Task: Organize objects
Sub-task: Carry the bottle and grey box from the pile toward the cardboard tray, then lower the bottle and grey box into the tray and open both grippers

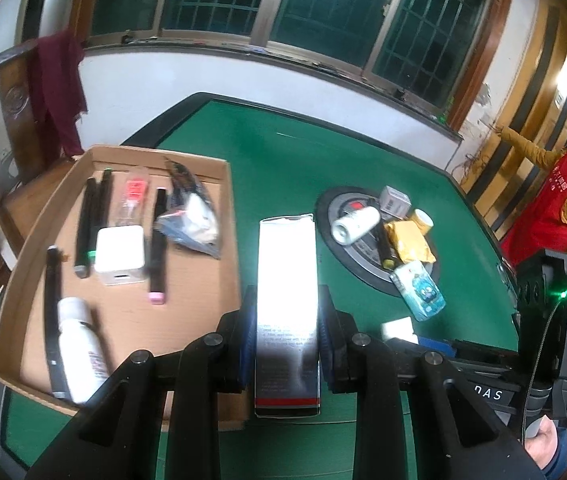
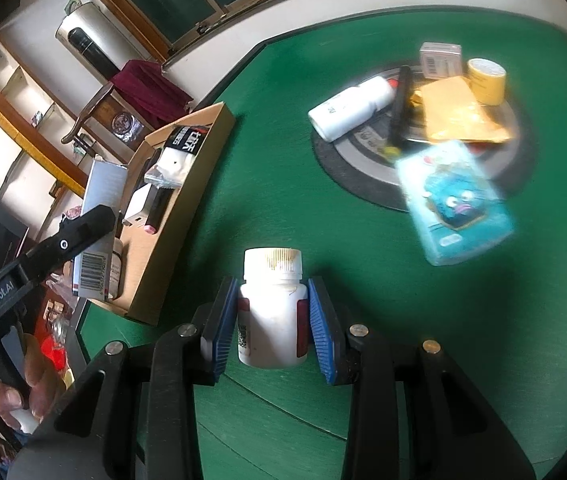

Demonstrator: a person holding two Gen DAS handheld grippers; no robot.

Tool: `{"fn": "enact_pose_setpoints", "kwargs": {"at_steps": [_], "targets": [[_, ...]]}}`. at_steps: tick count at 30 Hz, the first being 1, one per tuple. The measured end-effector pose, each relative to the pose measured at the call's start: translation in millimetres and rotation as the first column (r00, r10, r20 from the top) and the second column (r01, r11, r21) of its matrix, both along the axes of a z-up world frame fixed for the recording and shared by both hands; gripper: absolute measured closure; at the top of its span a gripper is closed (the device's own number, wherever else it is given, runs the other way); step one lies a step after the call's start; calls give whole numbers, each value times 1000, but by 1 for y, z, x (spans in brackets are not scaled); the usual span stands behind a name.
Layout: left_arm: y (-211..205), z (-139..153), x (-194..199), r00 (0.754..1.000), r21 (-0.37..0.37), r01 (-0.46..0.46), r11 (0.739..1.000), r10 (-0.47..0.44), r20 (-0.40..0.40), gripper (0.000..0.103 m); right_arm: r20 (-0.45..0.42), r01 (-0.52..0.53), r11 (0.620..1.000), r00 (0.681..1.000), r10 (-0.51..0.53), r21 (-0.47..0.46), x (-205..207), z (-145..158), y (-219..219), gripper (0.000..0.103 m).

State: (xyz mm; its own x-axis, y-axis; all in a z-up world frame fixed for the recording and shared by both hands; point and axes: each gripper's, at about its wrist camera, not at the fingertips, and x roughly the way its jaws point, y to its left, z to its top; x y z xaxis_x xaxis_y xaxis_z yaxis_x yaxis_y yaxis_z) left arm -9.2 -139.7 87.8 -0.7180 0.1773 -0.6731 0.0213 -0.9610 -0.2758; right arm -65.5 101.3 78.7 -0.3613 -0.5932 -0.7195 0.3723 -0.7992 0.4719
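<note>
Left wrist view: the left claw (image 1: 285, 344) holds a long silver carton (image 1: 286, 312) between its blue pads (image 1: 247, 340), which press on both narrow sides. The long axis of the carton runs along the fingers, away from the camera; the end with a red stripe is near the camera and the far end points toward the window. It hangs above the green surface (image 1: 283, 160), just beside the right wall of the cardboard tray (image 1: 219, 168). In the tray lie dark pens (image 1: 85, 228), a white charger (image 1: 120, 254), a white bottle (image 1: 79, 348) and a plastic bag (image 1: 191, 216). Further right, a round grey disc (image 1: 331, 208) carries a small pile of things. The claw tilts downward.

Right wrist view: the right claw (image 2: 271, 324) grips a white jar (image 2: 272, 312) by its body, blue pads on both sides. The jar's axis follows the fingers, its cap (image 2: 273, 262) pointing away from the camera. It is above the surface, between the tray (image 2: 171, 236) and the disc (image 2: 347, 176). This claw also points down. At the left edge a hand (image 2: 23, 388) holds the other claw, with the carton (image 2: 99, 216) over the near end of the tray.
</note>
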Motion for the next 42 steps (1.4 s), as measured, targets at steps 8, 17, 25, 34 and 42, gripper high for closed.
{"fn": "enact_pose_setpoints", "kwargs": {"at_steps": [8,17,25,34,42], "targets": [[-57,-17,2,993,48,-111,993,110,35,80,-18,-40,999,999,40,15,-1,13,-26,70],[-94,-53,-6,978,82,-182,980,172,118,80,-41,-144,989,989,143,-18,-5,37,-94,70],[-91,-67,0,975,57,-173,983,162,154,80,4,-201,980,980,201,-4,-23,26,-158,70],[-87,-65,3,974,15,-160,987,156,163,80,80,-189,982,979,189,-7,-46,4,-183,70],[-86,-63,-1,971,1,-169,986,167,171,80,100,-180,984,979,178,12,-55,-7,-181,70]]}}
